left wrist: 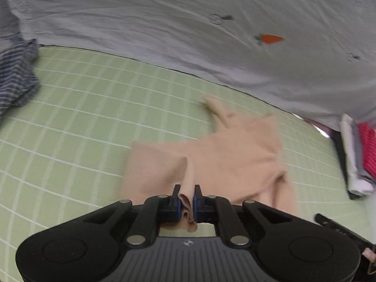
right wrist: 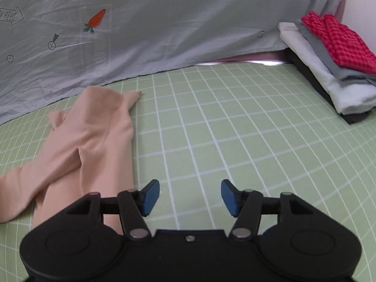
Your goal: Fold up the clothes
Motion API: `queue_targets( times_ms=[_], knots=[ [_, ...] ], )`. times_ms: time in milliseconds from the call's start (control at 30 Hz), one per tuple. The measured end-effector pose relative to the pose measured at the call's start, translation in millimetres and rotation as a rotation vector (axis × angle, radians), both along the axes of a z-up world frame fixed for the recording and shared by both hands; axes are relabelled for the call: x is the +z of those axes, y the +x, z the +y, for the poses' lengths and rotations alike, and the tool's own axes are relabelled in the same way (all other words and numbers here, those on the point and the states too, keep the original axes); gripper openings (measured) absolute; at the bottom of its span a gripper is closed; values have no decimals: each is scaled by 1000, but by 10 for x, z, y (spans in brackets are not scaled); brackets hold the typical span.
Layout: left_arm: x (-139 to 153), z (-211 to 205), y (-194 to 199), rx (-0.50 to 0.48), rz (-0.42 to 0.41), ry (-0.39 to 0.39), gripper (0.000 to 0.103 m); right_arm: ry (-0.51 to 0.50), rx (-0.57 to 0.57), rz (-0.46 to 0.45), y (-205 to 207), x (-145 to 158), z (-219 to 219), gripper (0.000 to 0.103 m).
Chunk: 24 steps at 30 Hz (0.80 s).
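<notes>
From the left wrist camera, the left tool (left wrist: 187, 199) has its blue pads pressed together on a bunched edge of the beige garment (left wrist: 225, 155), with a fold of the cloth squeezed up between them. From that pinch the beige garment spreads away over the green gridded mat (left wrist: 94, 108), rumpled and partly doubled over itself, one narrow end reaching toward the grey sheet (left wrist: 164, 23). The grey sheet lies along the far side of the mat, its hem running just beyond the beige garment without touching it; an orange carrot print (left wrist: 270, 39) shows on it. Far to the left of the beige garment, at the mat's edge, sits a crumpled blue striped cloth (left wrist: 16, 75). To the right of the beige garment, well apart, a stack of folded clothes (left wrist: 359, 155) is blurred at the frame's edge, with white and red layers visible.

From the right wrist camera, the right tool (right wrist: 190, 197) stands with its fingers spread and nothing between the blue pads (right wrist: 150, 197), only bare mat (right wrist: 211, 129). The beige garment (right wrist: 89, 145) lies to the left of this tool, just beside its left finger, stretching away toward the grey sheet (right wrist: 176, 23), where its tip ends near the hem. The carrot print (right wrist: 96, 20) sits beyond the beige garment. The stack of folded clothes (right wrist: 329, 54) rests far to the garment's right: red checked cloth on top, grey beneath, white under that, on a dark base.
</notes>
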State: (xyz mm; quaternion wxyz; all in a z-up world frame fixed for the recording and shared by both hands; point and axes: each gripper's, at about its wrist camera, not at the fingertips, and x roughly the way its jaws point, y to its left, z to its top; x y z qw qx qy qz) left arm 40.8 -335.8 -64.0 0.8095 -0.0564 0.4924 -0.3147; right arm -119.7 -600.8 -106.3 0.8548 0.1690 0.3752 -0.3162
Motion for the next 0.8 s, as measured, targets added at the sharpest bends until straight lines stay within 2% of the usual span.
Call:
queue_targets(
  times_ms=[33,100,133,167,200,267,333,400,567,667,733,800],
  knots=[
    [2,-120,-123,-40,15,-18,10,18,-23,0,-119,-3,1,59],
    [-5,-359,-367,-111,44,-42,24,47,-59,-1,-299,-16,10,59],
    [-11,-445,-463,-135,39,-17,53,57,-71,1,-375,-30,27,59],
    [-19,-522,-550,-156,27,19,88,63,-77,3,-428,-39,43,59],
    [-8,-538,-603,-155,-13,52,97,67,-78,0,-468,-39,60,59],
    [21,-506,-640,-126,-94,121,99,67,-63,-19,-504,-8,98,59],
    [5,-408,-542,-48,-106,181,99,53,-32,-39,-468,45,144,64],
    [-23,-258,-426,30,-90,202,99,35,19,-67,-365,120,211,71],
    [-120,99,-253,170,-39,275,100,27,232,-104,76,202,504,72],
    [-168,234,-227,203,-17,299,100,45,343,-92,326,165,735,61],
    [-162,301,-215,218,-15,302,100,73,390,-80,441,110,840,49],
    [-132,342,-215,235,-26,305,100,106,431,-68,498,50,923,44]
  ],
)
